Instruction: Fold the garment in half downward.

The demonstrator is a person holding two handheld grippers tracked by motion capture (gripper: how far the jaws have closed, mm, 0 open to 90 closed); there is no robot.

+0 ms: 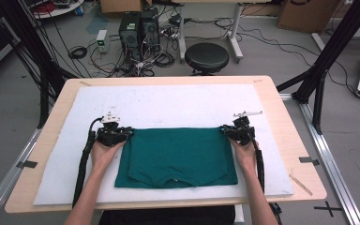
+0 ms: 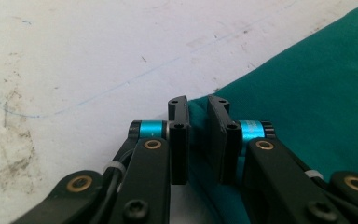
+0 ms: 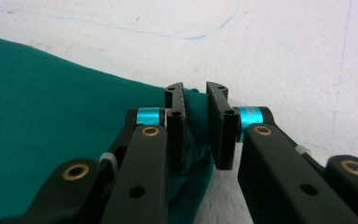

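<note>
A dark green shirt (image 1: 176,157) lies folded flat on the white mat (image 1: 168,105), collar toward the near edge. My left gripper (image 1: 127,131) is shut on the shirt's far left corner; in the left gripper view the green cloth (image 2: 307,102) is pinched between the black pads (image 2: 198,135). My right gripper (image 1: 226,130) is shut on the far right corner, and the right gripper view shows the cloth (image 3: 51,107) bunched between its pads (image 3: 196,123). A hand holds each gripper, with both forearms coming in from the near edge.
The mat covers most of a wooden table (image 1: 290,140). Beyond the far edge stand a black stool (image 1: 206,56) and computer towers (image 1: 138,28) among floor cables. Black frame posts (image 1: 328,51) rise at the right.
</note>
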